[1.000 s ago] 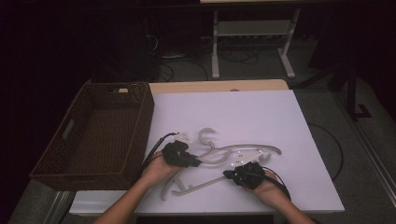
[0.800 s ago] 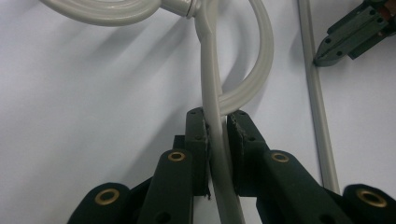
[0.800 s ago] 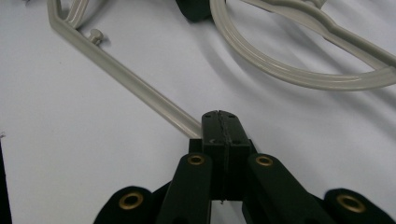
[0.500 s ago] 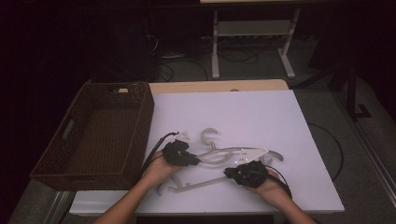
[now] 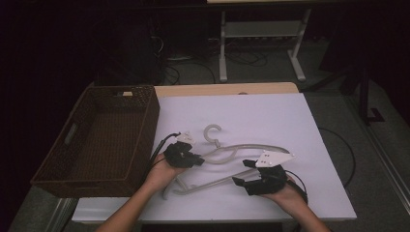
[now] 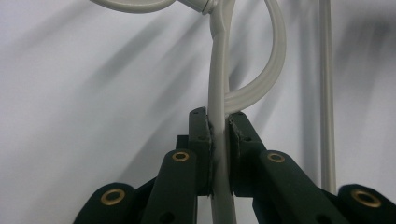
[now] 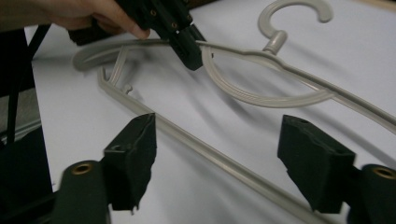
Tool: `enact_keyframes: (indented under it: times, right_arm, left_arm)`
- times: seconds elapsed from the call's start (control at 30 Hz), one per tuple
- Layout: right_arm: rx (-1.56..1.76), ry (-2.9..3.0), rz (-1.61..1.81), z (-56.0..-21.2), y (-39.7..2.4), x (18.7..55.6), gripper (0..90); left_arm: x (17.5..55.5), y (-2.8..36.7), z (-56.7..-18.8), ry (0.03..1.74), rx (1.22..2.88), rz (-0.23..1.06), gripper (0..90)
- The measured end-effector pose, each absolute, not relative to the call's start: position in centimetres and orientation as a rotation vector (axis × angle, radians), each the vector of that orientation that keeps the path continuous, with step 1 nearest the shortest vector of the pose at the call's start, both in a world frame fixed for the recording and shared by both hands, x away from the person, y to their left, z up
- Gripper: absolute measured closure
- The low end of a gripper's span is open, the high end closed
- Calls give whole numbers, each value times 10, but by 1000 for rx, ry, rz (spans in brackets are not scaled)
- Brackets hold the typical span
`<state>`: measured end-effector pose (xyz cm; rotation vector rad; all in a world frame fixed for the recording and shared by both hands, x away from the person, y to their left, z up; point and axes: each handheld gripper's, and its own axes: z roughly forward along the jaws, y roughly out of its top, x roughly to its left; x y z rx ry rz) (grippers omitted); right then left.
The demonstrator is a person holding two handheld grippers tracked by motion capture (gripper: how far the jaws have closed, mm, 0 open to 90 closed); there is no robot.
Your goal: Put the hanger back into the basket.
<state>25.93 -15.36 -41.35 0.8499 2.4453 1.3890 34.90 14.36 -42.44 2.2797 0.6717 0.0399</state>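
A pale grey plastic hanger (image 5: 241,147) lies on the white table (image 5: 270,116), its hook (image 5: 212,131) pointing away from me. My left gripper (image 5: 197,161) is shut on the hanger's upper arm (image 6: 217,93) left of the hook, and the jaws pinch the thin bar between the pads. My right gripper (image 5: 241,173) stands open just above the table at the hanger's lower bar (image 7: 210,154), which runs between its two spread fingers (image 7: 135,149) without touching them. In the right gripper view the left gripper (image 7: 187,46) and its hand (image 7: 93,14) show at the far end.
A dark brown wicker basket (image 5: 154,121) stands along the table's left edge, close to the left hand. Cables trail from both grippers over the near edge. Beyond the table stand a white metal frame (image 5: 261,29) and floor cables.
The hanger has shifted a little away from me, its hook now farther up the table. The right hand has edged slightly right; the left gripper keeps its hold.
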Motion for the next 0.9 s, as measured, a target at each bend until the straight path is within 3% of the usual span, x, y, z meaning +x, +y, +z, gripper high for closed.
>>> enact_keyframes:
  times: [0.37, 0.9]
  right_arm:
    - [883, 2296, 1474, -401, -174, 253, 151]
    - [869, 2183, 1583, -389, -186, 247, 129]
  left_arm:
    - [346, 148, -394, 753, 2271, 131, 824]
    - [358, 155, -335, 799, 2266, 233, 824]
